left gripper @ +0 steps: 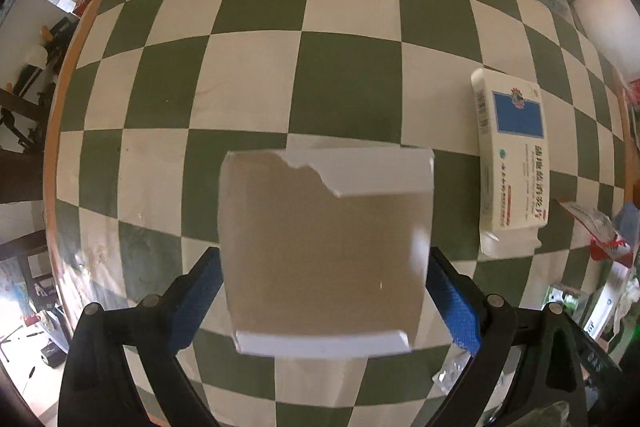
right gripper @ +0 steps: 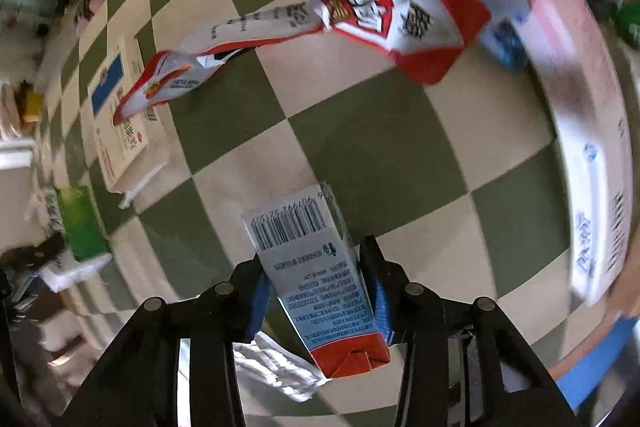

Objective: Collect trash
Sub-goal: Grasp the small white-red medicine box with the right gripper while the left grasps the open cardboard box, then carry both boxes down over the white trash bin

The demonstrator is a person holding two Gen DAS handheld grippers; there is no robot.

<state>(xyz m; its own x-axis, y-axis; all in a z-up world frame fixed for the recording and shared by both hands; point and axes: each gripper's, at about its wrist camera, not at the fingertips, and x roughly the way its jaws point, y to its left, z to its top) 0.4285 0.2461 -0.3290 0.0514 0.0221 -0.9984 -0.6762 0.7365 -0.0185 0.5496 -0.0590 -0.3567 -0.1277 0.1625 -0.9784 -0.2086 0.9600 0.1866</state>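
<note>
Table [left gripper: 256, 75] — green-and-cream checked top with an orange rim; taken as the landmark.

Left gripper [left gripper: 326, 291]: points straight down at the table, fingers spread wide with the blue pads against both sides of a torn box [left gripper: 320, 247], plain brown inside, ragged white flap on its far edge. Box hangs above the near middle of the table.

Medicine box [left gripper: 512, 163]: white with a blue panel, lying flat toward the table's right rim, apart from the torn box.

Open room: beyond the torn box the checks run bare to the far and left rims. Bags and clutter sit past the far right corner.

Right gripper [right gripper: 320, 283]: fingers at a middling gap, pads touching a carton [right gripper: 312, 275] — barcode end toward the table, red end nearest the camera.

Wrapper [right gripper: 384, 23]: red-and-white, crumpled, on the table beyond the carton. A long pink-and-white box [right gripper: 580, 115], blurred, curves along the right rim.
</note>
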